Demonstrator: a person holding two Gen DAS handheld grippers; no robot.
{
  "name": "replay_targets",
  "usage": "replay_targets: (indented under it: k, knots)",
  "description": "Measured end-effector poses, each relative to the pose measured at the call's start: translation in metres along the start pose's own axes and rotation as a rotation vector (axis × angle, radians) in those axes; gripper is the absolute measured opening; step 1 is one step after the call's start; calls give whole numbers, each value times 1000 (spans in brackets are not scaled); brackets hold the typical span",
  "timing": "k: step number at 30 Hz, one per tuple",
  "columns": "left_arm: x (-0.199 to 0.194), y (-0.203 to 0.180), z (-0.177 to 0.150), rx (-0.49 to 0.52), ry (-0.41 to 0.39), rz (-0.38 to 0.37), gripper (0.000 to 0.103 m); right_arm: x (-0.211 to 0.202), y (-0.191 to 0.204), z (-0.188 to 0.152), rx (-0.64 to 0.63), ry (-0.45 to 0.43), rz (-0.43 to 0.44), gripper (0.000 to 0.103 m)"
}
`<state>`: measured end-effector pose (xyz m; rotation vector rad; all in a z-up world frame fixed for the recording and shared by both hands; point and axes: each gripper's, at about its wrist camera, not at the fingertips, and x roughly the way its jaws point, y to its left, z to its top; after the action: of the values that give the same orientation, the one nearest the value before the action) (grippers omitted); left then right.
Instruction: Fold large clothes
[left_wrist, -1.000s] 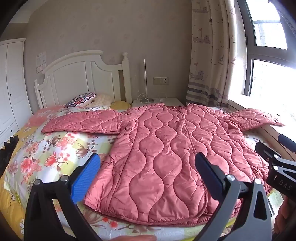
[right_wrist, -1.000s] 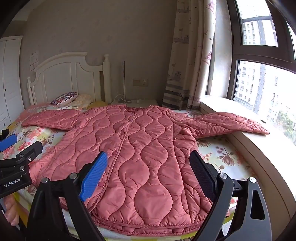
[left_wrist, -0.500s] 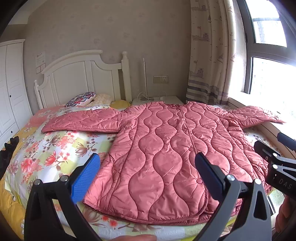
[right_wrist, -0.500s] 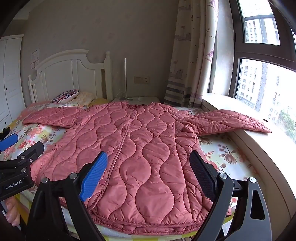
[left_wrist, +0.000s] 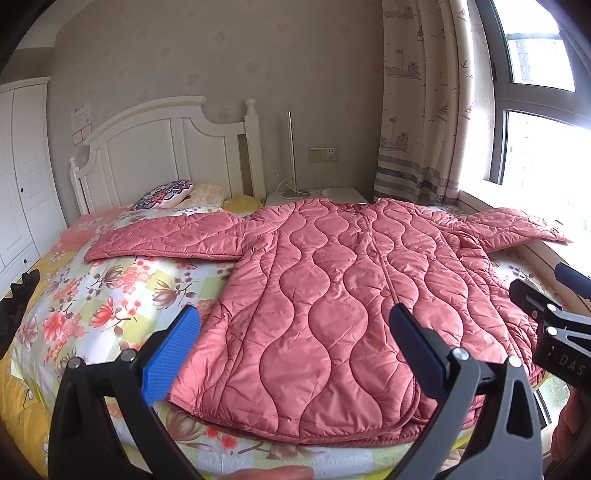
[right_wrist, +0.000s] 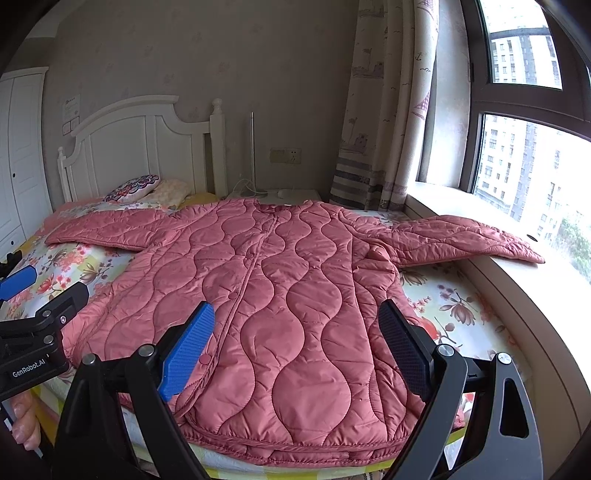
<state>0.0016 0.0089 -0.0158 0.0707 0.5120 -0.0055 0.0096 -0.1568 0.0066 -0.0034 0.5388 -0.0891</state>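
Note:
A pink quilted jacket (left_wrist: 332, 295) (right_wrist: 266, 295) lies spread flat, front up, on the floral bed (left_wrist: 103, 291), both sleeves stretched out sideways. Its right sleeve (right_wrist: 469, 240) reaches onto the window sill. My left gripper (left_wrist: 295, 325) hovers open above the hem's left half, nothing between its jaws. My right gripper (right_wrist: 297, 325) stands open over the hem's right half, also with nothing in it. Each gripper shows at the edge of the other's view, the right gripper's body (left_wrist: 554, 332) at the right and the left gripper's body (right_wrist: 33, 332) at the left.
A white headboard (left_wrist: 166, 147) and pillows (left_wrist: 166, 192) stand at the far end. A curtain (left_wrist: 421, 110) and window sill (right_wrist: 517, 295) run along the right. A white wardrobe (left_wrist: 22, 177) is at the left. A small white bedside table (left_wrist: 317, 194) sits behind the jacket.
Both views have shifted only slightly; the jacket lies as before and both grippers stay open.

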Motion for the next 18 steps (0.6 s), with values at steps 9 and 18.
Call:
replay_targets:
  k: [9, 18]
  knots:
    - [0, 1, 0, -1, 0, -1, 101, 0, 0, 0, 1, 2, 2, 87]
    - [1, 1, -1, -1, 2, 1, 101, 1, 0, -1, -1, 4, 1, 87]
